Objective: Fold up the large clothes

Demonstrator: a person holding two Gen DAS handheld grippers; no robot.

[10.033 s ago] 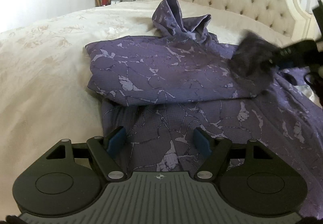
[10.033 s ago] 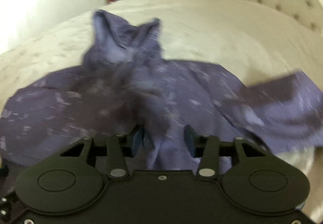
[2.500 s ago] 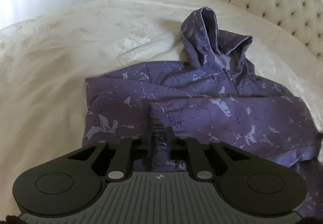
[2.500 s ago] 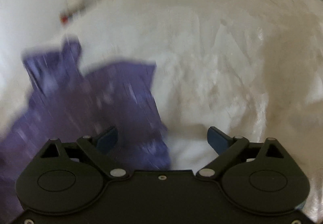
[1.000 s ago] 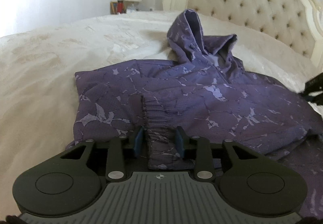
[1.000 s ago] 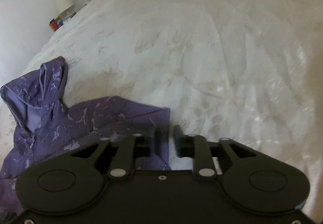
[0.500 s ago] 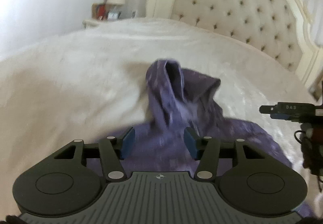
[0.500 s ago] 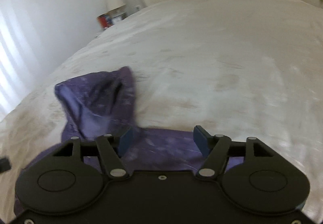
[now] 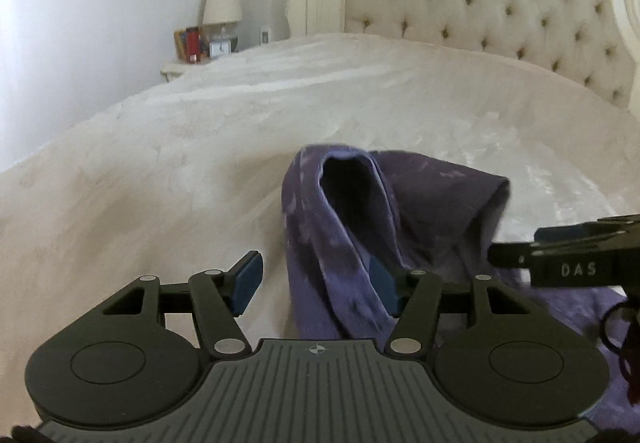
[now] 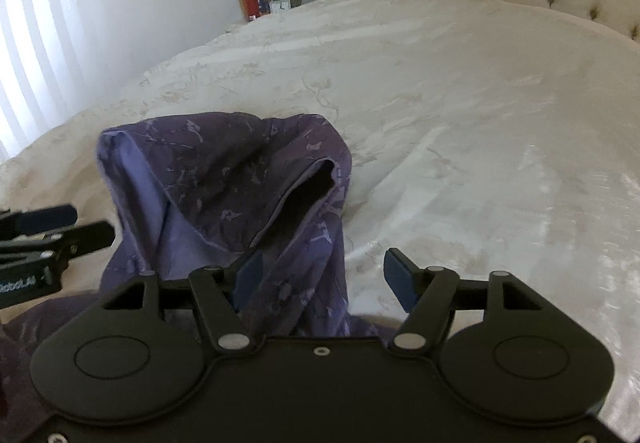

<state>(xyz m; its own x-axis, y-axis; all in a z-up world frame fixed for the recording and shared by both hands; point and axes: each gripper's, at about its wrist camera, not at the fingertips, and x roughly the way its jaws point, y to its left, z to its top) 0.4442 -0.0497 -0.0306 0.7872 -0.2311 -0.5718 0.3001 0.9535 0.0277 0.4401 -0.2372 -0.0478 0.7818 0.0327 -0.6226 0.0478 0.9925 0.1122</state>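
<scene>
The purple marble-print hoodie [image 9: 348,243] looks soft and limp; its upright hood ahead of both grippers suits pinching at the rim. The left gripper [image 9: 316,283] and right gripper [image 10: 324,279] stand apart, jaws just opened, pressing on nothing.

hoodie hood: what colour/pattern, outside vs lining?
The hood is dark purple with pale crackle-like streaks outside; its lining is plain lighter lavender. Clearest in the right wrist view.

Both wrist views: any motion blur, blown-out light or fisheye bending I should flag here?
Left wrist view: the purple hoodie is softly motion-blurred, its print smeared; the headboard curves from fisheye distortion. Right wrist view: sharper, the hoodie's print readable; the striped window light at the left is blown out, and the bedspread shows glare streaks at the right.
</scene>
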